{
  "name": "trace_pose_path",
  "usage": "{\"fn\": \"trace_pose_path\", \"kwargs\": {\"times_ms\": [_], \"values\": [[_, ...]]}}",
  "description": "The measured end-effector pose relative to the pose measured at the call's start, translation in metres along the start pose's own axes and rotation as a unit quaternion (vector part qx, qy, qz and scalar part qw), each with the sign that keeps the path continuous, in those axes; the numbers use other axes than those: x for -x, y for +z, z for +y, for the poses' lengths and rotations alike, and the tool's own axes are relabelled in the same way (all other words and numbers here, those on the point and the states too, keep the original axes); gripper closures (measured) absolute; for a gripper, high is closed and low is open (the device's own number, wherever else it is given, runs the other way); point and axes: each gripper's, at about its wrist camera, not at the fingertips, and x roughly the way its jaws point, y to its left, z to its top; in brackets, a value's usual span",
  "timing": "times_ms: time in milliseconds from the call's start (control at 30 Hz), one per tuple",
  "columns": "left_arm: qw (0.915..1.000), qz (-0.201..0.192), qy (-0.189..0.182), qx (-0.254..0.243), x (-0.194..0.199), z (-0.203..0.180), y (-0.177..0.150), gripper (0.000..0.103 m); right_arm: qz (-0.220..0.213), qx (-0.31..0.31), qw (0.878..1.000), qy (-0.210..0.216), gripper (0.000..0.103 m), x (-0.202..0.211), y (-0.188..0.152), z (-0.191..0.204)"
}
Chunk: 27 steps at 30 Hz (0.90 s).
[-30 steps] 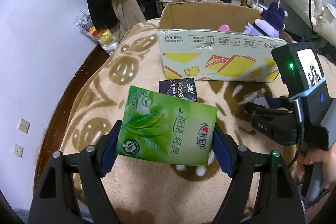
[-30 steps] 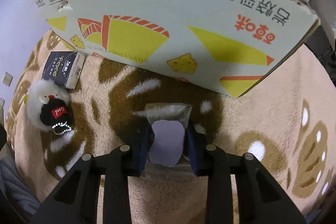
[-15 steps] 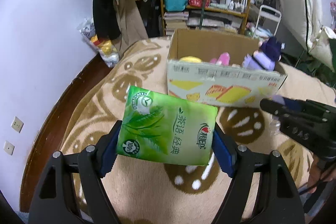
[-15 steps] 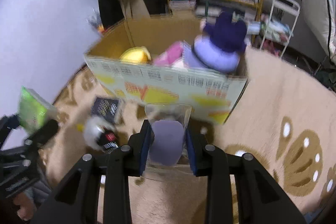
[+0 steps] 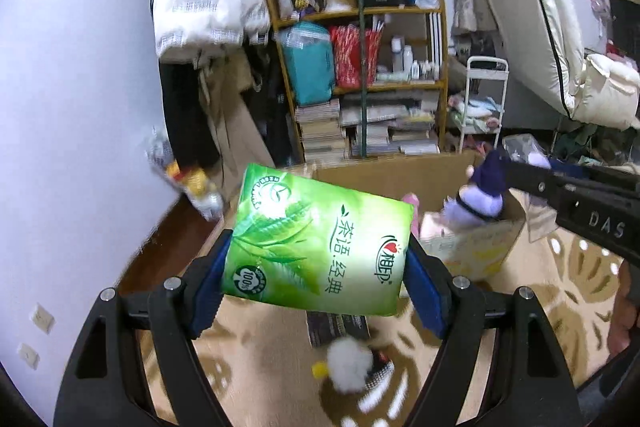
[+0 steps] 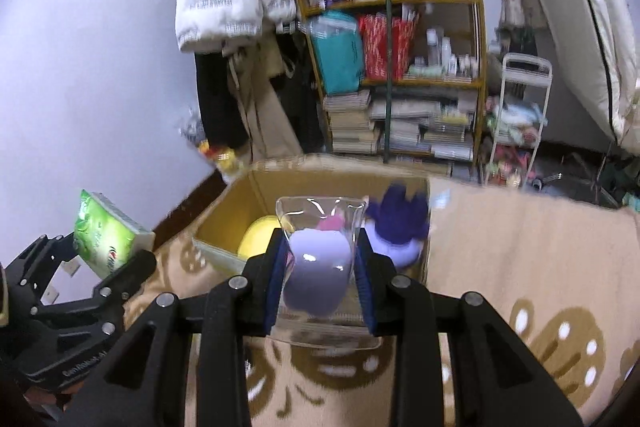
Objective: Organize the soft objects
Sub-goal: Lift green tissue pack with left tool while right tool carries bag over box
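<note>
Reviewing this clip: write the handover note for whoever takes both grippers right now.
Left gripper: shut on the green tissue pack, held in the air short of the cardboard box.
Right gripper: shut on a clear pouch with a lilac item, raised at the box's near wall.
Done: purple plush, yellow item and a pink item are in the box.
Left: drop both held items in; the dark tissue pack and white fluffy toy lie on the blanket.

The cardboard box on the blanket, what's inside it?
The cardboard box holds a yellow plush, something pink and a purple plush. The clear packet in the right gripper hides the box's middle and floor.
</note>
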Motion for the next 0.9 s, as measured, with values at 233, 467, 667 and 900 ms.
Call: {"fn": "trace_pose_path", "kwargs": {"times_ms": [233, 467, 667, 900], "values": [[0.9994, -0.027, -0.01, -0.019, -0.011, -0.006, 0.018, 0.025, -0.042, 0.009, 0.999, 0.01, 0.068, -0.007, 0.018, 0.001], [0.9984, -0.035, -0.014, -0.042, -0.038, -0.016, 0.031, 0.025, -0.046, -0.004, 0.999, 0.018, 0.065, -0.026, 0.027, -0.007], [0.9989, -0.011, -0.034, -0.03, -0.057, -0.022, 0.031, 0.025, -0.038, -0.018, 0.999, 0.027, 0.064, -0.044, 0.024, -0.018], [0.9976, 0.014, -0.063, -0.025, -0.084, -0.026, 0.022, 0.024, -0.029, -0.032, 0.998, 0.05, 0.062, -0.06, 0.019, -0.022]]}}
